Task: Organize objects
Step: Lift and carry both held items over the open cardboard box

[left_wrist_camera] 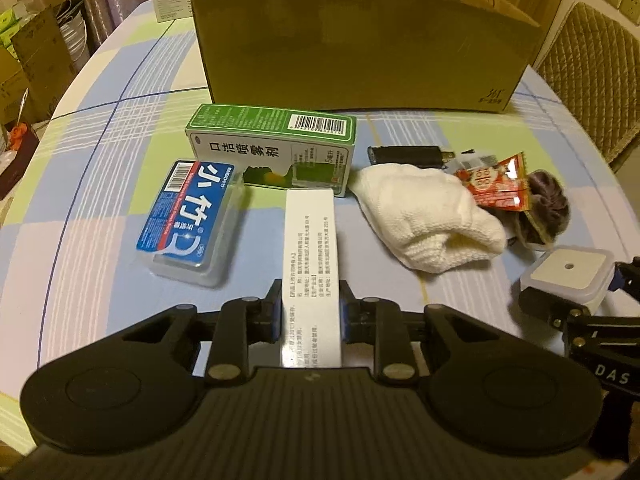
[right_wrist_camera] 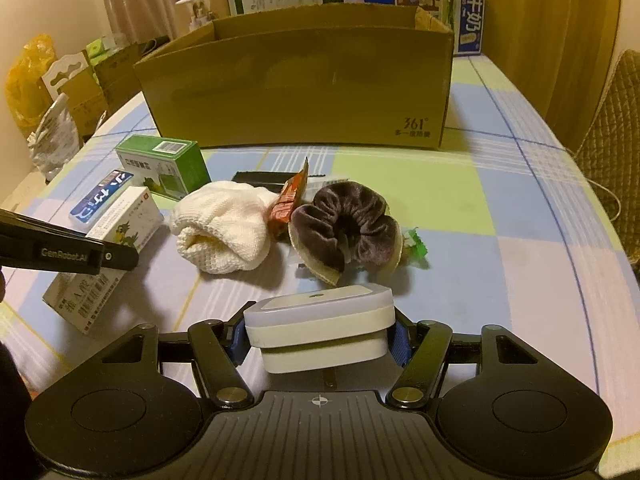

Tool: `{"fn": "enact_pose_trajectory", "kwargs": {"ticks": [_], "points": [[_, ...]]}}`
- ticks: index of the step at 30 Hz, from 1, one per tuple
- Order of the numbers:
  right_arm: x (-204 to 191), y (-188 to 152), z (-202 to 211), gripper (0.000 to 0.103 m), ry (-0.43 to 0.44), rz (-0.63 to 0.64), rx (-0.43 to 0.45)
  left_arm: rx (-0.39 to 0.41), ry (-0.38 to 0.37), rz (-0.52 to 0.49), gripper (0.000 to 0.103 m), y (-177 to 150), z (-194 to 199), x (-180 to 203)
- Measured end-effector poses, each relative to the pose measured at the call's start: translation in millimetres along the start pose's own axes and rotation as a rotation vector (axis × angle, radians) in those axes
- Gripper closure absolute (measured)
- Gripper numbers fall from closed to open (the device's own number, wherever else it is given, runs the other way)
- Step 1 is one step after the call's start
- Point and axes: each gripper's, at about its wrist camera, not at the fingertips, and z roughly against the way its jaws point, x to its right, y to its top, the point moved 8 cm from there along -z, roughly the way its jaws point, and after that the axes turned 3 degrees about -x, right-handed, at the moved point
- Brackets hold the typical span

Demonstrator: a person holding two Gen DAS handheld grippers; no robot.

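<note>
— Medicine carton (left_wrist_camera: 310, 264) is clamped in my left tool (left_wrist_camera: 311, 312); white plug-in light (right_wrist_camera: 320, 326) is clamped in my right tool (right_wrist_camera: 320, 340), both low over the surface (right_wrist_camera: 520, 216).

— What's ahead?

— White sock (right_wrist_camera: 224, 232), scrunchie (right_wrist_camera: 346, 228), then the cardboard box (right_wrist_camera: 296, 92). I should lift each above its near wall, then release inside.

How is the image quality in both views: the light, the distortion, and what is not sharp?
Left wrist view: warm dim light, the cardboard box bulges from fisheye bending, the white carton blurs near the lens. Right wrist view: same yellow cast, table edge curves, soft shadows under the scrunchie.
</note>
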Motion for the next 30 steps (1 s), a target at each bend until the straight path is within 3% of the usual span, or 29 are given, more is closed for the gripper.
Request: {"fn": "enact_pose_trajectory", "kwargs": {"ticks": [8,14,23,30], "points": [[-1,3,39,0.041,-0.001,-0.051,0.038,0.033,-0.031,0.005,0.082,2,35,6],[-3,35,70,0.041,0.022,-0.048,0.106,0.094,-0.039,-0.031,0.082,31,69,13],[-3,132,89,0.041,0.085,-0.022,0.190,0.156,-0.066,-0.081,0.082,111,104,15],[3,217,77,0.041,0.099,0.001,0.227,0.177,-0.081,-0.092,0.082,185,104,9]]}}
